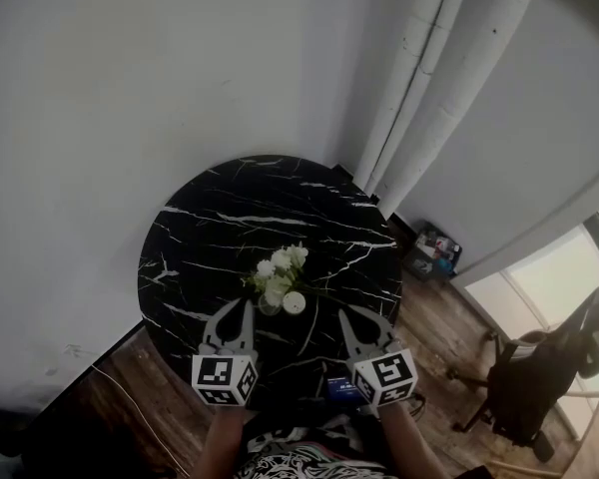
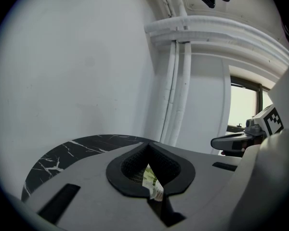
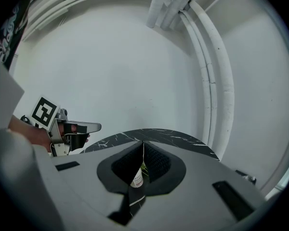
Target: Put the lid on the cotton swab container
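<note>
A small white round container (image 1: 294, 302) sits on the round black marble table (image 1: 210, 238), beside a little vase of white flowers (image 1: 280, 269). I cannot tell whether its lid is on. My left gripper (image 1: 246, 305) hovers just left of the vase near the table's front edge, jaws shut with nothing in them. My right gripper (image 1: 348, 314) hangs to the right of the container, also shut and empty. In the left gripper view the shut gripper (image 2: 147, 144) shows green leaves (image 2: 153, 184) through its gap. In the right gripper view the shut gripper (image 3: 143, 143) frames a white labelled container (image 3: 137, 178).
White pipes (image 1: 429, 78) run down the wall behind the table. A box of small items (image 1: 434, 252) lies on the wooden floor to the right, and an office chair (image 1: 539, 367) stands further right. A blue object (image 1: 341, 387) lies by the person's lap.
</note>
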Motion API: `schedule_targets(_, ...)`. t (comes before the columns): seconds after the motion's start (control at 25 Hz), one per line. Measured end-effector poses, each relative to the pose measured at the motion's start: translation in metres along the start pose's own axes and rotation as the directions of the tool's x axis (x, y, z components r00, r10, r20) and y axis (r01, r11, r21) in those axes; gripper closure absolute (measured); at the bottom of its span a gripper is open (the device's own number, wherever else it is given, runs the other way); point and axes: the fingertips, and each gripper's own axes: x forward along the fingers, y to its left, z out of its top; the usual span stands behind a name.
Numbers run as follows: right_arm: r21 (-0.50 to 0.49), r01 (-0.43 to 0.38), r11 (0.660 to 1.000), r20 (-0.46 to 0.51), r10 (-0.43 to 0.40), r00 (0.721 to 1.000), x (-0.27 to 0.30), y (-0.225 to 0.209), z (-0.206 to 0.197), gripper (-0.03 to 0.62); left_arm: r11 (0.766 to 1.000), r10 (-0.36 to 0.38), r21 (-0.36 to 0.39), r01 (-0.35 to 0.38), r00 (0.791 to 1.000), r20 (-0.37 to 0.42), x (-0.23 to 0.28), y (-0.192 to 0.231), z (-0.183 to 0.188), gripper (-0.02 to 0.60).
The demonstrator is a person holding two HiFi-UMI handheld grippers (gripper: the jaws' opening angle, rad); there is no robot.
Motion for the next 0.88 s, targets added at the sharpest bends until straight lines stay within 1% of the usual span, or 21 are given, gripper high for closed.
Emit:
schedule_targets(0.36,-0.011,-0.033,0.999,-0.055,0.032,0.998,0.010,0.004,-0.016,0.576,0.999,0.025,-0.040,-0.027,0.999,-0.043,0.001,0.010,-0.026,0.568)
schedule_targets(0.64,-0.010,-0.071,0.997,-0.098,0.070,0.993,0.023,0.002,-0.035,0.576,0.998,0.049,-0.035,-0.052,0.995,-0.084,0.010,0.018,-0.050,0.568)
schedule_targets(0.88,0.001,-0.105,0.995,-0.131,0.104,0.986,0.040,0.001,-0.051,0.576,0.995,0.075,-0.051,-0.082,0.989,-0.125,0.015,0.025,-0.072,0.568)
